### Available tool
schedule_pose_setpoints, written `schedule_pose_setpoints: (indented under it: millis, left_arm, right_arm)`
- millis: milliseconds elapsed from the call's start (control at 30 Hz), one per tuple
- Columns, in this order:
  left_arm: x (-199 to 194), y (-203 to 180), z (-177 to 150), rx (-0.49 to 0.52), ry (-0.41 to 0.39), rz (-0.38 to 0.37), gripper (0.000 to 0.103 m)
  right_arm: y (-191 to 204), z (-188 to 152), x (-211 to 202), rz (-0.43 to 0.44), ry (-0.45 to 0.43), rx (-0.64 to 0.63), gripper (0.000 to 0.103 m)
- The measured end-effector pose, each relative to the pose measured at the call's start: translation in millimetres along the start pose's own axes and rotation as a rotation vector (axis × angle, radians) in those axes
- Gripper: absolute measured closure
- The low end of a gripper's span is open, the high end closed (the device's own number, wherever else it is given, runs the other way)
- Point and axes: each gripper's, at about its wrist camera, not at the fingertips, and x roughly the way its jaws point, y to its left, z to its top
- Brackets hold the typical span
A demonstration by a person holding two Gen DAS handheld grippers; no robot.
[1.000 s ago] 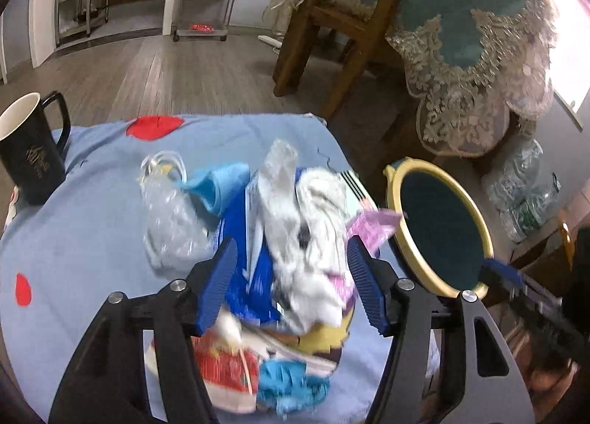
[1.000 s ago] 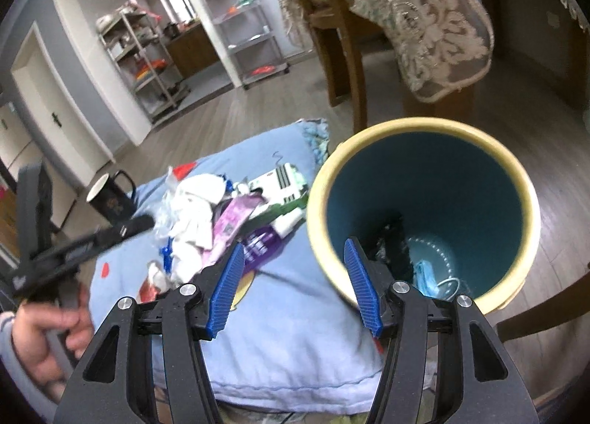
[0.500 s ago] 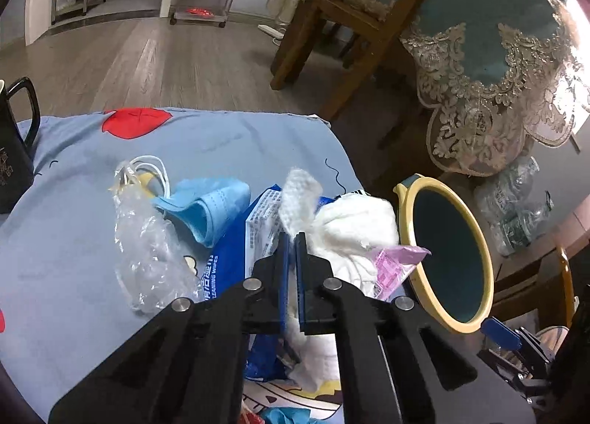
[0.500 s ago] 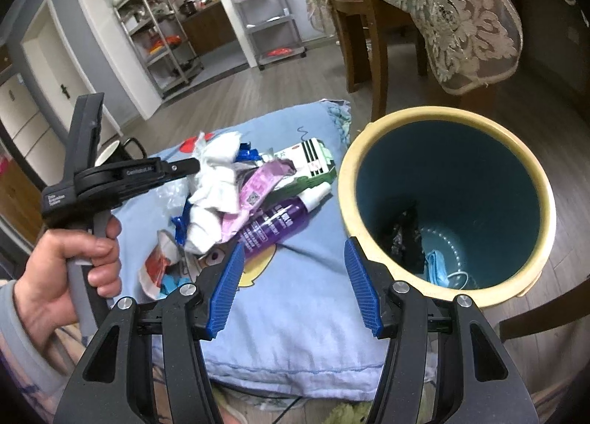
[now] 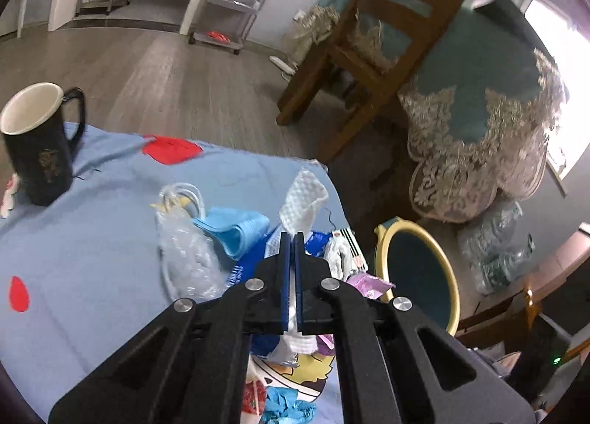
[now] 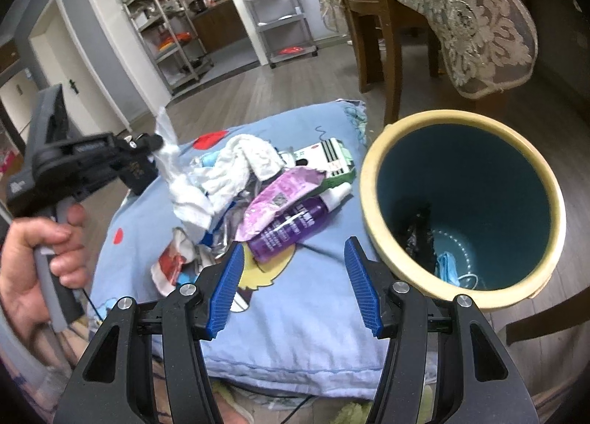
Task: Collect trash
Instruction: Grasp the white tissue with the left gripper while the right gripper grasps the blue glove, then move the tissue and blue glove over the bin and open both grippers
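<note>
- Most trash lay unbinned on the blue cartoon-print cloth [image 6: 295, 332]; the teal bin with cream rim [image 6: 372, 151], just beside it, held a blue mask and something dark.
- Left gripper [image 5: 292, 239] pinched a white crumpled paper towel [image 5: 304, 199], lifted above the pile.
- Right gripper [image 6: 295, 276] hung wide, empty.
- Purple bottle [image 6: 295, 221], purple wrapper and black mug [image 5: 37, 151] remained.
</note>
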Motion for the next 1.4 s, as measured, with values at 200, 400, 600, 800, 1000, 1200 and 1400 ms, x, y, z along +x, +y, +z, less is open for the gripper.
schedule_pose_setpoints:
  millis: [200, 400, 600, 800, 1000, 1200, 1400]
  left_arm:
    - [-37.0, 15.9, 2.2, -0.017, -0.032, 0.049, 0.102]
    - [-66.7, 38.1, -3.4, -0.050, -0.059, 0.081, 0.102]
    - [-80.7, 50.1, -6.1, -0.079, -0.084, 0.085, 0.102]
    - [-81.7, 49.3, -7.9, -0.090, -0.090, 0.074, 0.102]
    - [-79.5, 35.5, -8.9, -0.059, -0.088, 0.056, 0.102]
    - [-76.4, 17.2, -11.2, -0.027, -0.080, 0.039, 0.102]
    - [-72.2, -7.9, -11.5, 0.018, -0.075, 0.013, 0.102]
  right_arm:
    - [34.1, -10.2, 20.8, 0.066, 0.080, -0.116, 0.045]
    - [82.1, -31.0, 55.8, 0.121, 0.192, -0.298, 0.045]
    - [112.4, -46.8, 81.3, 0.129, 0.253, -0.433, 0.058]
    - [102.9, -51.5, 78.1, 0.133, 0.267, -0.427, 0.079]
    - [81.8, -34.7, 54.7, 0.140, 0.213, -0.332, 0.079]
    - [56.2, -8.6, 23.8, 0.143, 0.112, -0.221, 0.079]
    - [29.3, 11.4, -7.6, 0.122, 0.020, -0.147, 0.079]
